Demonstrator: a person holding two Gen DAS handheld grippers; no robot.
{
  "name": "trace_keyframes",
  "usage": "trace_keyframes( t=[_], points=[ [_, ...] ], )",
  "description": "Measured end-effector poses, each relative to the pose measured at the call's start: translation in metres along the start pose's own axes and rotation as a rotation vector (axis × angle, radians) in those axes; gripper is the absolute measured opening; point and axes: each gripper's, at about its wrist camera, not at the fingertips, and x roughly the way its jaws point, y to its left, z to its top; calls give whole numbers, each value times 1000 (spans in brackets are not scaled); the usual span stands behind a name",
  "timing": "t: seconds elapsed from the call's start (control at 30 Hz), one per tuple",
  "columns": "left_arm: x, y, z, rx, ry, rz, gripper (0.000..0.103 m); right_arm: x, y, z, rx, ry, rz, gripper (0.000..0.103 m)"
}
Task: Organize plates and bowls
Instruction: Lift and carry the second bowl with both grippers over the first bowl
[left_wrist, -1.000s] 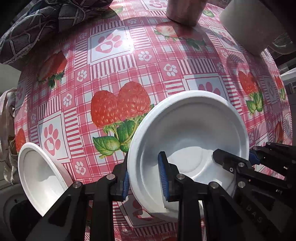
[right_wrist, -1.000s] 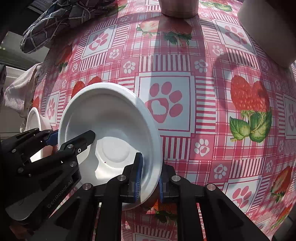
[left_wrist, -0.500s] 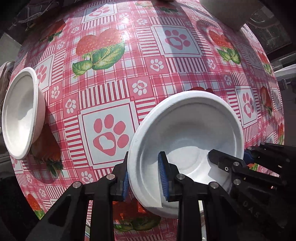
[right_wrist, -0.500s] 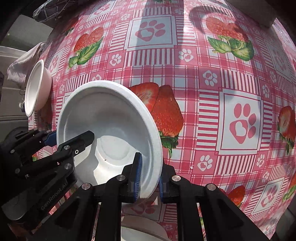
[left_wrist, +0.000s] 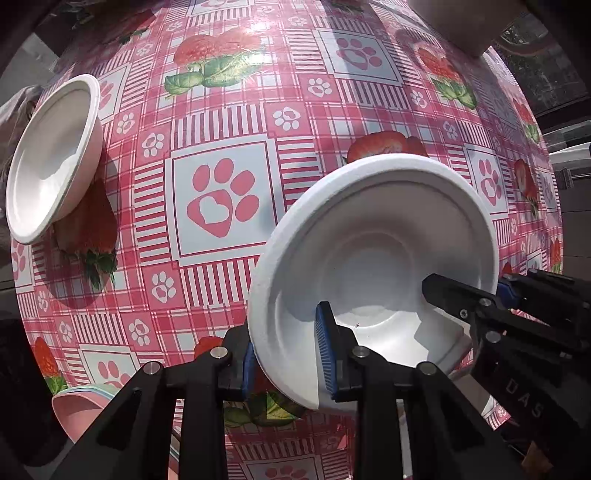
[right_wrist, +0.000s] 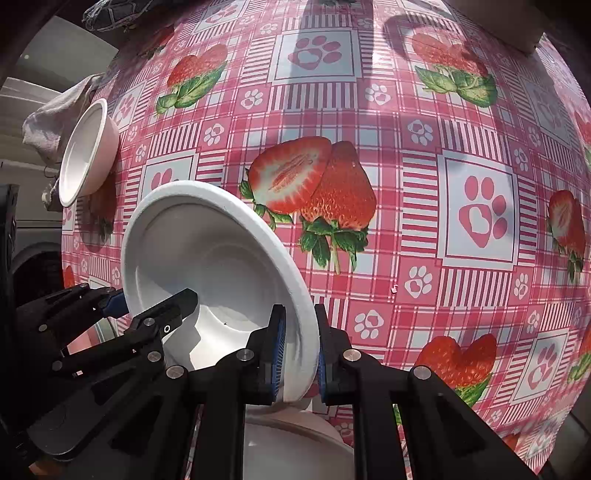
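A white bowl (left_wrist: 373, 254) is held above the table by both grippers. My left gripper (left_wrist: 286, 354) is shut on its near left rim. My right gripper (right_wrist: 297, 350) is shut on its near right rim; it also shows in the left wrist view (left_wrist: 476, 295). The same bowl shows in the right wrist view (right_wrist: 207, 266), with the left gripper (right_wrist: 147, 306) on its left rim. A second white bowl (left_wrist: 48, 158) sits at the table's left edge, also seen in the right wrist view (right_wrist: 86, 151). A white dish (right_wrist: 295, 443) lies below the held bowl.
The table has a pink checked cloth (left_wrist: 221, 192) with strawberries and paw prints. A pink plate (left_wrist: 85, 406) lies at the near left. A pale container (left_wrist: 465, 22) stands at the far right. A cloth (right_wrist: 55, 114) hangs off the left edge.
Both grippers have carried the bowl back toward the near edge of the table. The second bowl and the dishes below have come further into view.
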Motion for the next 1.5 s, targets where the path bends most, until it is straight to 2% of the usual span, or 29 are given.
trace_keyframes(
  t=[0.27,0.43,0.53,0.67,0.9,1.5],
  points=[
    [-28,3,4,8,-50,-5,30,-13,-9,-1,12,-23,-4,17],
    [-43,-3,2,33,-72,-9,31,-35,-21,9,23,-41,-8,17],
    [-53,-3,-6,49,-77,-23,31,-43,-27,5,30,-53,-10,20],
    [-77,-4,-2,76,-84,-28,31,-65,-33,-6,38,-62,-15,21],
    [-86,-26,-11,136,-91,-43,31,-83,-37,-36,65,-66,-25,21],
    [-85,-66,-58,286,-61,-55,31,-78,-56,-115,218,-39,-38,21]
  ],
)
